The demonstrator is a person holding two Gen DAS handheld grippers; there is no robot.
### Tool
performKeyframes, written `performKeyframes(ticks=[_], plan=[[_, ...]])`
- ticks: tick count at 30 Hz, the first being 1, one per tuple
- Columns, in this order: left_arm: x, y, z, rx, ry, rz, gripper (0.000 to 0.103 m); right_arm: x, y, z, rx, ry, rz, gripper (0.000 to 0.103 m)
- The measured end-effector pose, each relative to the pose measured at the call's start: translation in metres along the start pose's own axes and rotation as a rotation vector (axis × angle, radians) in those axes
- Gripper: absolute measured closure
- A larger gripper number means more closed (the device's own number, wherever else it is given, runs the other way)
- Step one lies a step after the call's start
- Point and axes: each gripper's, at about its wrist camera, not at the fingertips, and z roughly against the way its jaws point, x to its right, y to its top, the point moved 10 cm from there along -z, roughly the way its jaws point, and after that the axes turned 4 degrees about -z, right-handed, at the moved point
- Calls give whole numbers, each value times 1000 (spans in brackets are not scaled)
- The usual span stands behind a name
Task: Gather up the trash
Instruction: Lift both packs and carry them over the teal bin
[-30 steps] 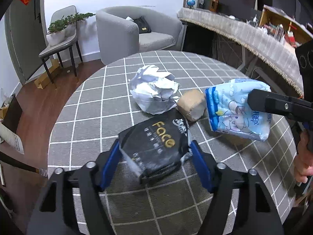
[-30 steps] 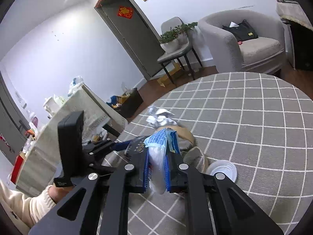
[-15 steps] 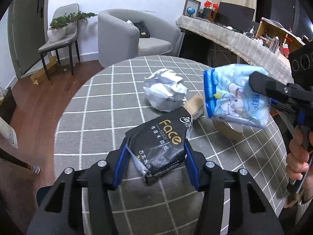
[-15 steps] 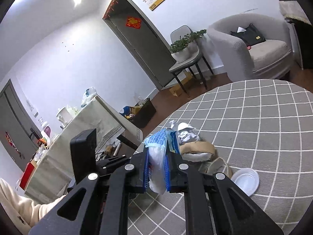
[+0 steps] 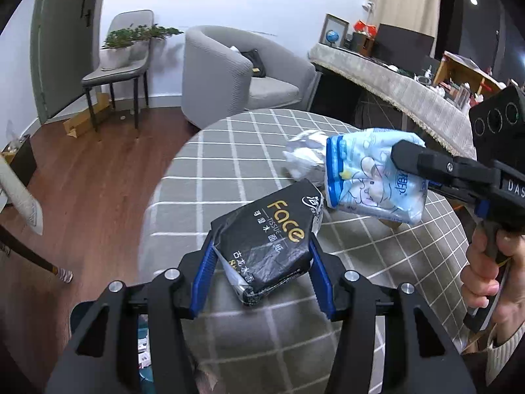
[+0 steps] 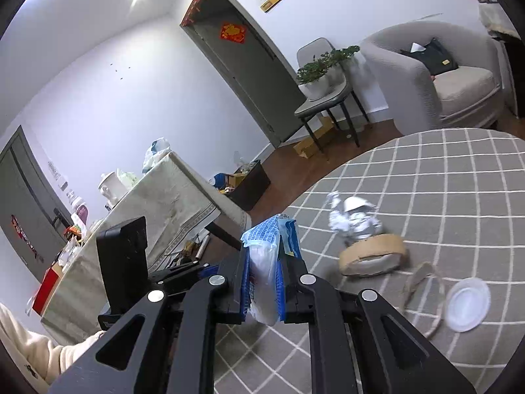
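Above checked table [image 5: 229, 164], left tongs [image 5: 262, 259] grip black tissue pack [image 5: 269, 239].

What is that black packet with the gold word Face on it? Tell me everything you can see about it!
The black tissue packet is a soft, crinkly plastic pack, mostly black with gold "Face" lettering, small white text and a white end. It looks squashed and partly flattened. The left gripper pinches it between blue pads, one on each side, holding it tilted in the air above the grey checked tablecloth. Its near corner droops down. Nothing else appears to touch it.
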Motion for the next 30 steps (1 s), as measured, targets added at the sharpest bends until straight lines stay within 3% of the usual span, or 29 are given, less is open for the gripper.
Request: performKeyframes(ticks=[10, 17, 24, 30], plan=[[-47, -20, 44, 44, 89, 43, 47, -35, -15, -30, -22, 37, 12, 90], [-89, -37, 64, 30, 157, 85, 47, -66, -26, -60, -58, 62, 44, 90], [-129, -61, 68, -37, 212, 120, 47, -91, -36, -94, -103, 89, 66, 90], [-161, -96, 61, -162, 245, 161, 47, -108, -47, -125, -155, 95, 80, 90]])
